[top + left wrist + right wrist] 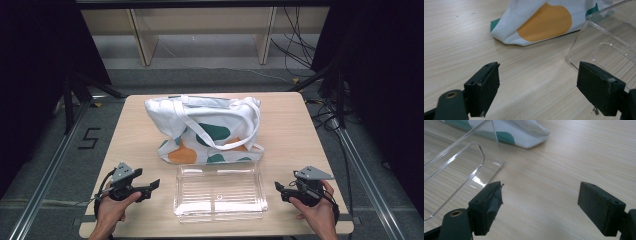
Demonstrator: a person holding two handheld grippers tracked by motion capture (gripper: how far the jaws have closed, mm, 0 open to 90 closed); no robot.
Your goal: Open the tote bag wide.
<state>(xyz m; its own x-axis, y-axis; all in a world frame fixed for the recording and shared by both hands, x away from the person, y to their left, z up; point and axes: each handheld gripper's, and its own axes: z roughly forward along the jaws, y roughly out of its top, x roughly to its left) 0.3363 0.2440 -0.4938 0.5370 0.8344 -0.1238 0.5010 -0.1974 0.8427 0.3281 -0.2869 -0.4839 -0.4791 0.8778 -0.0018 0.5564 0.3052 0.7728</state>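
A white tote bag (205, 127) with green and orange blobs lies on the wooden table (290, 130), handles draped over it. In front of it sits a clear plastic tray (219, 192). My left gripper (152, 186) rests on the table left of the tray, open, jaws empty. My right gripper (278, 189) rests right of the tray, open and empty. In the left gripper view the gripper (537, 90) faces the bag's orange corner (544, 22) and the tray's edge (584, 42). The right gripper view has the gripper (539, 207) beside the tray's rim (474, 165) and the bag's corner (529, 135).
Metal rails (55, 155) run along both sides of the table. A wooden shelf frame (200, 30) and loose cables (300, 50) lie on the floor beyond the far edge. Bare tabletop surrounds both grippers.
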